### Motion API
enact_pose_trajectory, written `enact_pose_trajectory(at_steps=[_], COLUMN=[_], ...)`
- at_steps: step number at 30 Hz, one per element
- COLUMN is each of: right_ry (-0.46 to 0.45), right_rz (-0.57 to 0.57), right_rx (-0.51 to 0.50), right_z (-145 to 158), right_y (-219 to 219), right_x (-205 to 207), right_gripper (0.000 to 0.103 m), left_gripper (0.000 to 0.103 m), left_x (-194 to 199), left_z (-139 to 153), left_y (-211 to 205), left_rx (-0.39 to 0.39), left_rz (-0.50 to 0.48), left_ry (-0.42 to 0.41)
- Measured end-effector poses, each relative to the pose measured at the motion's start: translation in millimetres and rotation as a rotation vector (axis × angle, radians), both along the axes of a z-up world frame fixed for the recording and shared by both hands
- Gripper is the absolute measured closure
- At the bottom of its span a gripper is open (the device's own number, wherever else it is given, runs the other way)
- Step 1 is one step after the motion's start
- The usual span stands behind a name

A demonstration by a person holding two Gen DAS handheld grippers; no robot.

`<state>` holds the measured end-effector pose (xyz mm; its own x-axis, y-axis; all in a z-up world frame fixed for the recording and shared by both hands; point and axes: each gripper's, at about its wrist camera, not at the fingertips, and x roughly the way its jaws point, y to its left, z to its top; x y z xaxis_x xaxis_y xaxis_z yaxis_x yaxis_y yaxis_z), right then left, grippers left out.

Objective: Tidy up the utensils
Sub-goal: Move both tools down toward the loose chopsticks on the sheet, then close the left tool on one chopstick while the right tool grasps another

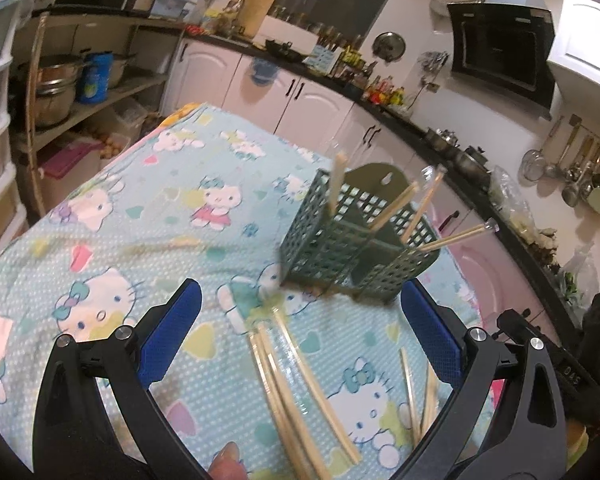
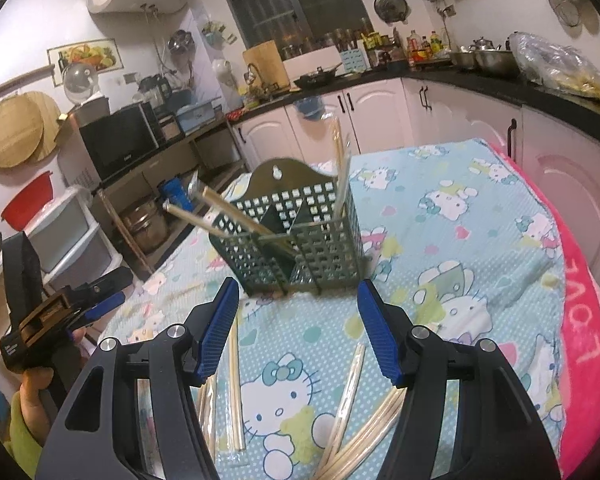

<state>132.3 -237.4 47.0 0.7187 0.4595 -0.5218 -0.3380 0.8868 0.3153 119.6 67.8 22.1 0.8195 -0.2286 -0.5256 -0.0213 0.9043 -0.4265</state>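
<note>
Left wrist view: my left tongs (image 1: pixel 300 320) spread, empty — green holder (image 1: pixel 356 248) just ahead, loose chopsticks (image 1: pixel 292 392) between fingers; right tongs (image 2: pixel 298 316) likewise spread — nothing pinched

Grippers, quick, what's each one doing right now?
Left gripper: open, holding nothing.
Right gripper: open, holding nothing.
</note>
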Motion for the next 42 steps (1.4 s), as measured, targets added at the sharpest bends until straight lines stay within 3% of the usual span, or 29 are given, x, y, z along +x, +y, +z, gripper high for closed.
enact_pose_trajectory(at_steps=[6, 9, 12, 14, 20, 27, 33, 37, 42], right_ry=[0.031, 0.044, 0.055, 0.063, 0.12, 0.196, 0.252, 0.272, 0.313], right_rz=[0.01, 0.012, 0.017, 0.02, 0.013, -0.003, -0.004, 0.002, 0.005], right_rx=[-0.015, -0.021, -0.03, -0.04, -0.096, -0.173, -0.207, -0.218, -0.244], right_z=[-11.2, -15.2, -19.4, -22.6, -40.0, -69.6, -91.5, -97.4, -106.8], right_y=[5.2, 6.9, 9.3, 10.5, 14.2, 19.2, 21.4, 24.6, 29.7], right_x=[1.3, 3.3, 5.1, 7.0, 17.4, 36.0, 51.5, 57.0, 66.7], right_gripper=[0.044, 0.044, 0.044, 0.044, 0.044, 0.044, 0.053, 0.053, 0.055], left_gripper=[0.012, 0.017, 0.03, 0.047, 0.067, 0.072, 0.076, 0.076, 0.076], left_x=[-0.7, 1.6, 4.6, 8.1, 23.3, 50.3, 71.5, 86.1, 96.4], left_z=[-19.3, -28.5, -35.7, -40.8, -53.5, -69.7, -73.2, -81.8, -86.3], left_y=[6.3, 6.3, 3.3, -1.4, -15.7, -33.9, -42.4, -44.1, -45.6], left_rx=[0.037, 0.051, 0.056, 0.057, 0.002, -0.016, 0.033, 0.085, 0.107], left_rz=[0.019, 0.017, -0.003, -0.026, -0.111, -0.159, -0.146, -0.117, -0.1], left_ry=[0.063, 0.092, 0.12, 0.142, 0.203, 0.284, 0.318, 0.372, 0.381])
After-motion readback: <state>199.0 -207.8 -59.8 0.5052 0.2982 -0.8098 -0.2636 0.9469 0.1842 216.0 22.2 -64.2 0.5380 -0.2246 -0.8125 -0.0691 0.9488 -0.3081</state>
